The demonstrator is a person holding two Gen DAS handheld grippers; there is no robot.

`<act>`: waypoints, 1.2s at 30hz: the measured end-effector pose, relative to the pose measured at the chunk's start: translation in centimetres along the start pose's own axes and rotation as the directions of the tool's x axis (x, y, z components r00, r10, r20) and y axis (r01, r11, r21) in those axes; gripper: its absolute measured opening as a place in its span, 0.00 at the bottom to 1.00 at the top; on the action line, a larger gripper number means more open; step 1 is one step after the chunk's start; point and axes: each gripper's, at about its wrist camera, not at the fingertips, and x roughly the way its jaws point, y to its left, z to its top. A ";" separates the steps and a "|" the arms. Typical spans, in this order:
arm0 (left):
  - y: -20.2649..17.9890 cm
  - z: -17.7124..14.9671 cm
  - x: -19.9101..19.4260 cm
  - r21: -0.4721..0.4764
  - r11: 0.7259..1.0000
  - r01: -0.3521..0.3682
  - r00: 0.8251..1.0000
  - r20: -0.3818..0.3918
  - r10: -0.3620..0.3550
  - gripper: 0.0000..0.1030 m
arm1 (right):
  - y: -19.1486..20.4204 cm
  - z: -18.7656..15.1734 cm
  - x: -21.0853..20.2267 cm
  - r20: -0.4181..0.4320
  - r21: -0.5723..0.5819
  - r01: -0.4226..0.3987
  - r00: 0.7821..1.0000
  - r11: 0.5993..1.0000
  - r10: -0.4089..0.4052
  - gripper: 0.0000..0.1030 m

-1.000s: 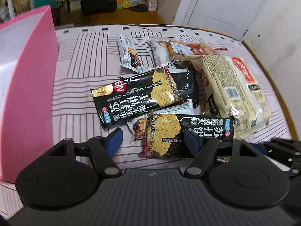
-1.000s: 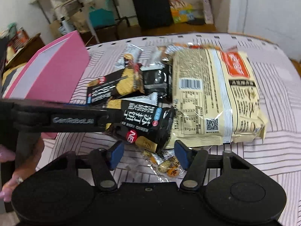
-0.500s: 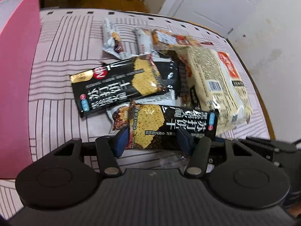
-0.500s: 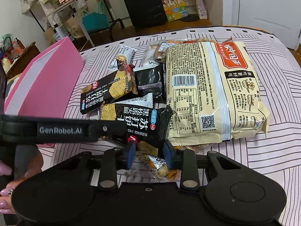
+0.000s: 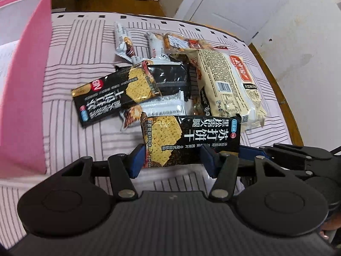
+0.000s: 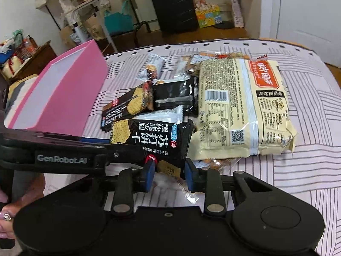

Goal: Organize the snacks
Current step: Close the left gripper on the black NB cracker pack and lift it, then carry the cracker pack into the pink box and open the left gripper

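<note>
Left wrist view: low and close over the near edge of the counter (image 5: 64,81), facing the far edge. Right wrist view: same near edge, close, angled toward the far left corner. Both share the snack pile (image 5: 170,98) (image 6: 191,111) and pink box (image 5: 23,85) (image 6: 64,98).

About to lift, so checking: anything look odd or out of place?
Yes: both the left gripper and right gripper bracket the same black soda cracker pack, one at each end. A peanut bag is pinned under the beige noodle pack.
</note>
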 end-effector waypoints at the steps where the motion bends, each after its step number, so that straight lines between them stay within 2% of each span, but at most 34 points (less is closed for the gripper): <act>1: 0.0 -0.2 -0.2 -0.002 1.000 0.000 1.000 -0.001 0.000 0.54 | 0.2 -0.1 -0.3 -0.002 -0.002 -0.009 1.000 1.000 0.009 0.34; 8: -0.8 -2.0 -4.4 0.002 0.999 -0.033 0.999 0.007 0.033 0.54 | 2.7 -1.0 -3.1 -0.018 -0.067 -0.047 0.999 0.997 0.046 0.34; 15: 0.0 -5.4 -8.6 -0.011 0.999 -0.044 0.999 -0.016 0.043 0.53 | 6.3 -2.6 -5.8 -0.065 -0.136 -0.070 0.996 0.988 0.061 0.34; 20: 0.3 -6.1 -11.8 -0.024 0.998 -0.060 0.998 0.009 0.060 0.53 | 8.6 -2.8 -7.8 -0.070 -0.177 -0.086 0.995 0.980 0.075 0.34; 25: 1.0 -5.9 -14.6 -0.039 0.997 -0.064 0.998 0.016 0.064 0.53 | 11.3 -2.2 -9.7 -0.053 -0.212 -0.096 0.995 0.972 0.087 0.34; 29: 1.5 -4.8 -17.4 -0.029 0.995 -0.097 0.993 0.056 0.099 0.53 | 13.5 -1.0 -10.6 -0.013 -0.256 -0.107 0.994 0.961 0.107 0.34; 36: 4.7 -1.7 -19.7 -0.069 0.982 -0.173 0.972 0.150 0.182 0.54 | 16.1 2.7 -8.3 0.045 -0.303 -0.147 0.985 0.942 0.168 0.34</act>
